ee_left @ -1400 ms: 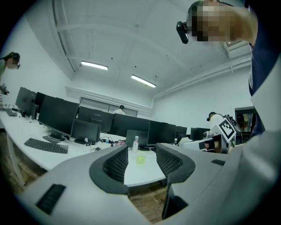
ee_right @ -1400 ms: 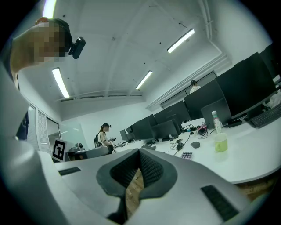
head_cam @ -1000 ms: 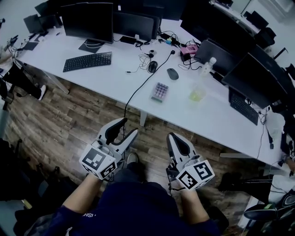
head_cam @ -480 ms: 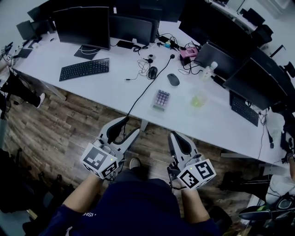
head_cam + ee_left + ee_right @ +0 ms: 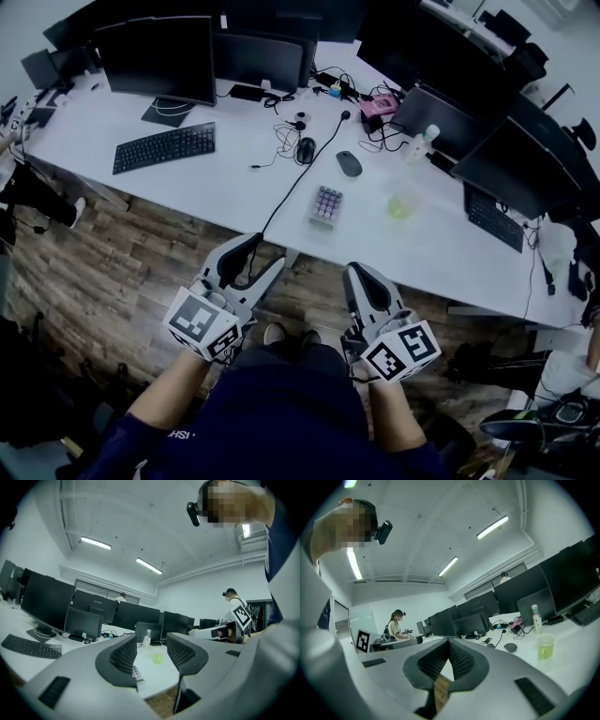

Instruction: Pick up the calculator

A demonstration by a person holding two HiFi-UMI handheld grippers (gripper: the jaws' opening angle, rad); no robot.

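The calculator (image 5: 325, 204), small and grey with purple keys, lies flat on the white desk (image 5: 234, 178) near its front edge. Both grippers hang over the wooden floor, short of the desk. My left gripper (image 5: 262, 255) is open and empty, with its tips pointing at the desk edge. In the left gripper view the calculator (image 5: 136, 672) peeks out behind the left jaw of this gripper (image 5: 151, 641). My right gripper (image 5: 356, 275) is shut with nothing in it. The right gripper view shows its pads (image 5: 448, 641) pressed together.
On the desk are a black keyboard (image 5: 164, 147), two mice (image 5: 307, 148) (image 5: 349, 163), a green cup (image 5: 400, 202), a bottle (image 5: 422, 141), several monitors and a black cable (image 5: 291, 178) running off the front edge. Another person (image 5: 396, 625) stands far off.
The desk and calculator sit a little lower in the head view, so I have come slightly closer. Both grippers keep their pose and state.
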